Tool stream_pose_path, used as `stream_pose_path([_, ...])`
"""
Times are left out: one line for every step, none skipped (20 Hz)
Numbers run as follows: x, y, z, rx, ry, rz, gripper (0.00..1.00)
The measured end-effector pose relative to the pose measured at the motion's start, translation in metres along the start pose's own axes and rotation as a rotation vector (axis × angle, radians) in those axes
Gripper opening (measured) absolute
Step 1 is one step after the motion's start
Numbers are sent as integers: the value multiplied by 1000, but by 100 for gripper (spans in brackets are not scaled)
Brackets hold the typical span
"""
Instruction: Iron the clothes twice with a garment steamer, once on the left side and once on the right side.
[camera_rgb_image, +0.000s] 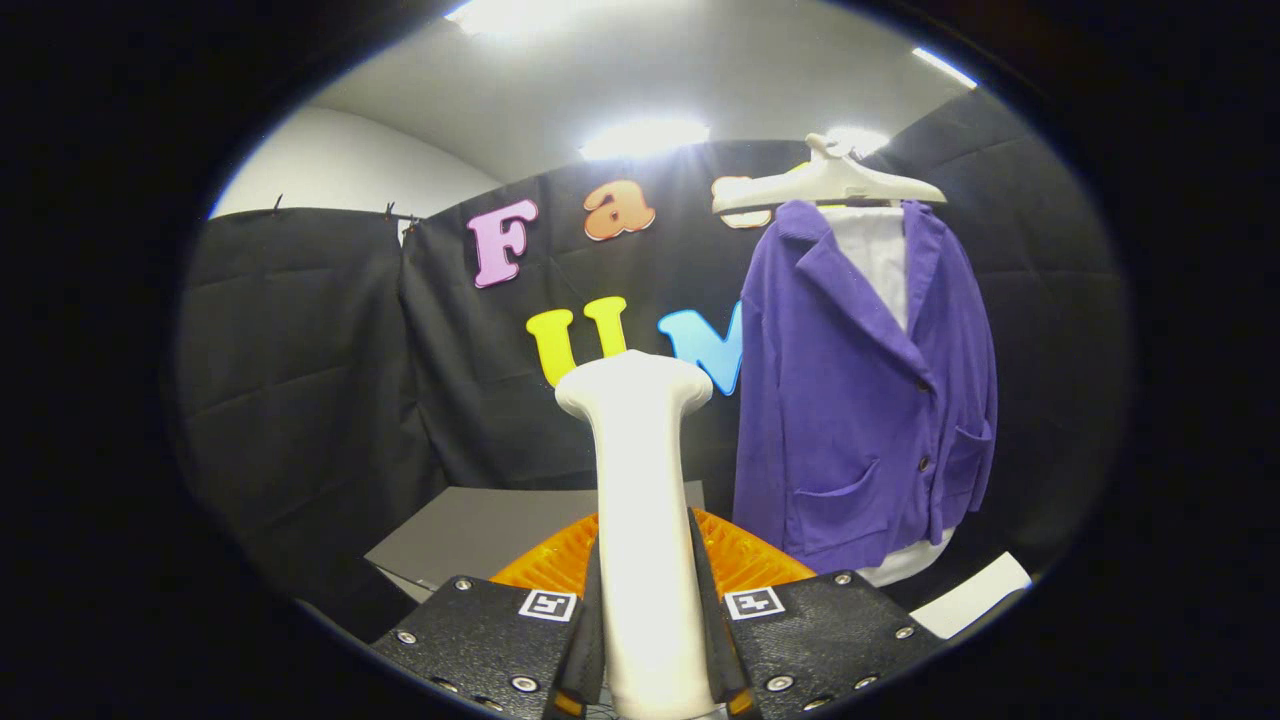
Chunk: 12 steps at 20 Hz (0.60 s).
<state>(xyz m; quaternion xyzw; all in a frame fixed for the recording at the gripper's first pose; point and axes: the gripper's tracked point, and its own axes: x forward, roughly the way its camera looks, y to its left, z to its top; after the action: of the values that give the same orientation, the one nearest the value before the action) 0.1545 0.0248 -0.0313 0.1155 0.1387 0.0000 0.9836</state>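
The gripper (648, 640) has its two black fingers (480, 630) closed on the white handle of the garment steamer (640, 470), one finger pressing each side of it. The steamer stands upright between the fingers, its handle rising to a wider, rounded head that faces away toward the booth's black wall. Just behind the base of the steamer's handle, an orange ribbed part (745, 560) fans out to both sides, above the finger tops. Beyond the steamer, lower than its head, lies a flat grey surface (480, 530). To the right of the steamer and farther back hangs a purple jacket (850, 400), well apart from the steamer's head. The jacket hangs on a white hanger (830, 182) over a white shirt (880, 255) that shows at the open collar and again below the hem. The jacket has lapels, dark buttons down the front and a patch pocket on each side. A white sheet (975, 595) lies below the jacket, to the right of the fingers.
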Motion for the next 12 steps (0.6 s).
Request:
stream_pose_path([-12, -12, 6, 4, -9, -6, 39])
stream_pose_path([-23, -26, 13, 1, -25, -17, 39])
stream_pose_path([-34, -39, 19, -7, -40, -27, 39])
stream_pose_path([-45, -51, 24, -12, -53, -35, 39])
stream_pose_path([-51, -62, 31, -14, -64, -43, 39])
stream_pose_path([-59, -72, 36, -13, -73, -51, 39])
stream_pose_path([-64, -81, 41, -7, -80, -56, 39])
stream_pose_path([-68, -91, 47, 2, -82, -61, 39])
stream_pose_path([-69, -99, 53, 15, -88, -72, 39])
stream_pose_path([-68, -107, 57, 24, -94, -80, 39])
stream_pose_path([-67, -114, 62, 35, -100, -90, 39])
stream_pose_path([-67, -121, 68, 41, -108, -100, 39])
